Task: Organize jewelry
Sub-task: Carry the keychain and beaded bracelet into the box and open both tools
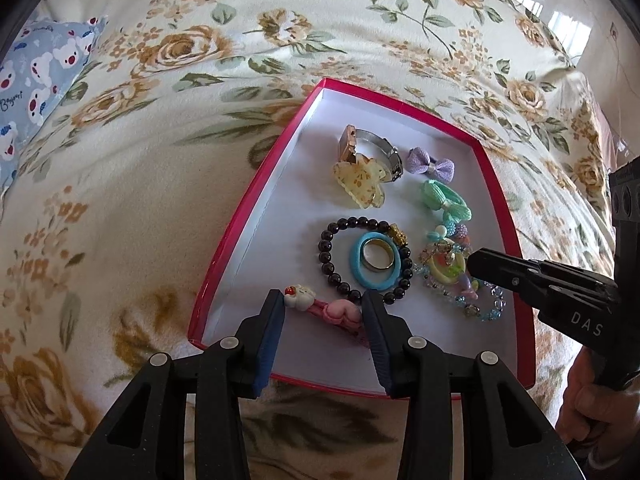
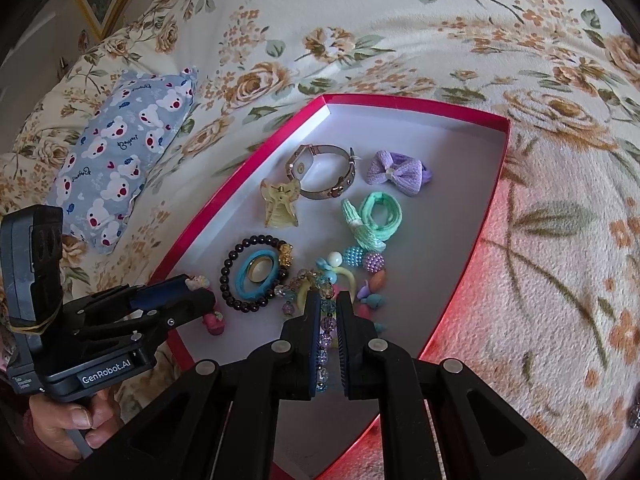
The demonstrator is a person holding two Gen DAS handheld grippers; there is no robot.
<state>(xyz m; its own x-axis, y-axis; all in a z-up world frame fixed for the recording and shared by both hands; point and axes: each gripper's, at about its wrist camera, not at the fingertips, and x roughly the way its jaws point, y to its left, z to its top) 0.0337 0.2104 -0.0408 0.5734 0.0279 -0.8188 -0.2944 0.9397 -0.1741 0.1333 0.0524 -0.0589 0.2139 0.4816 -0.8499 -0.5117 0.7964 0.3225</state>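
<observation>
- Fingers of your left gripper [image 1: 323, 312] stand apart, one on each side of the pink hair clip [image 1: 335, 312] at the near end of the red box [image 1: 224, 240]; both pads look close to it, but you cannot tell from here whether they press it.
- Your right gripper [image 2: 329, 340] has its fingers nearly together around the beaded bracelet [image 2: 325, 344], a strand of clear and purple beads running between the pads; it looks pinched, though a thin gap shows.
- Just ahead of the right tips sits a tangle of pastel bead ties [image 2: 352, 276]. The strand appears to lead into it, so a lift could drag neighbours along.
- Beyond the left tips lies the black bead bracelet [image 1: 332, 256] with the blue ring [image 1: 376, 260] inside it; a wide sweep of the clip could knock both.
- Round beads may roll out from between flat pads if your squeeze eases.
- Your two tools are near each other over the box, so crossing paths risks a bump.
- Farther out, the watch [image 1: 372, 148], yellow claw clip [image 1: 360, 184], purple bow [image 1: 430, 165] and green tie [image 1: 444, 200] sit clear of both tools.
</observation>
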